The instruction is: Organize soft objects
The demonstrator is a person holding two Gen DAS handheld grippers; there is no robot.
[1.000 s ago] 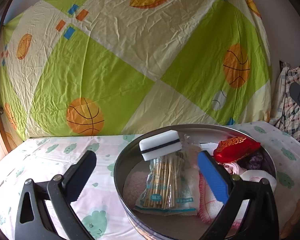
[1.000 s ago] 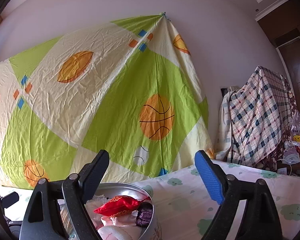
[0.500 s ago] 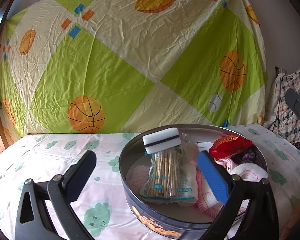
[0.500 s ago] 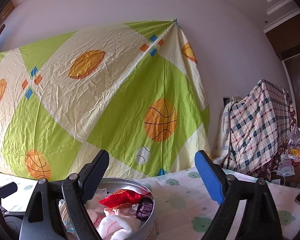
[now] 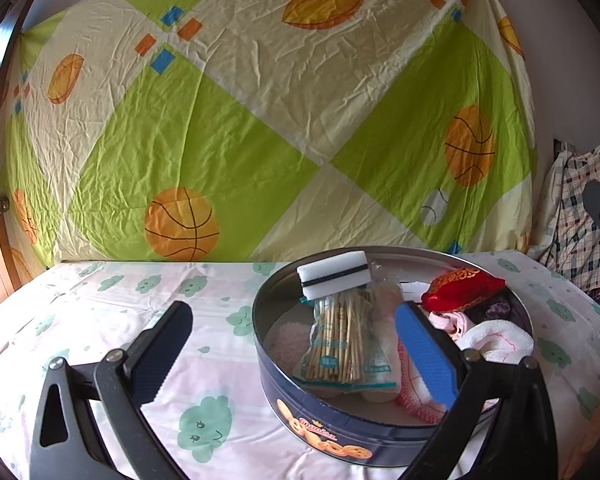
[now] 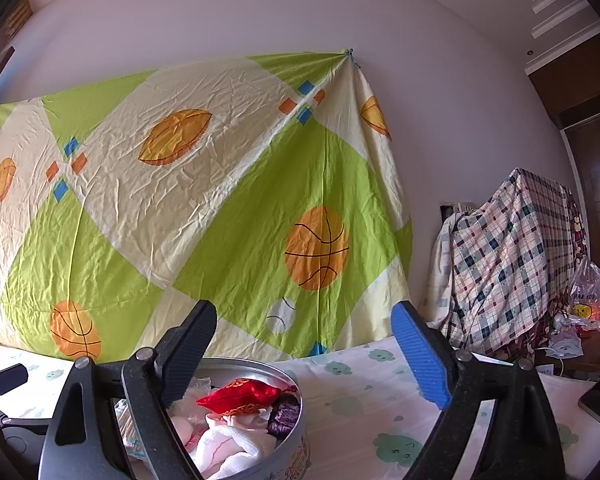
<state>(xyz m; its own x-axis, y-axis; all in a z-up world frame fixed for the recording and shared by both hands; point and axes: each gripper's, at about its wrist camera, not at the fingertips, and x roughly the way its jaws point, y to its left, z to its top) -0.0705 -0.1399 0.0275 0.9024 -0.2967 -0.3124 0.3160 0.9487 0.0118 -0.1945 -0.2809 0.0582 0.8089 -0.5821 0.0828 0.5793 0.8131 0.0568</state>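
Here the soft items, a white sponge with a dark stripe (image 5: 334,274), a red embroidered satin pouch (image 5: 462,290) and a white-pink knit cloth (image 5: 496,342), already sit gathered in the round dark-blue metal biscuit tin (image 5: 320,424) on the cloud-print sheeted table (image 5: 100,320), likely so they stay contained. The left gripper (image 5: 292,344) and right gripper (image 6: 304,348) both hover spread wide, holding nothing. The tin's raised rim blocks side reach; free room lies left and far right of it.

Tin (image 5: 324,436) wall: gold script, too small to read
Bag of sticks (image 5: 342,344) label: print illegible
Plastic bag (image 6: 590,300): faint lettering, unreadable
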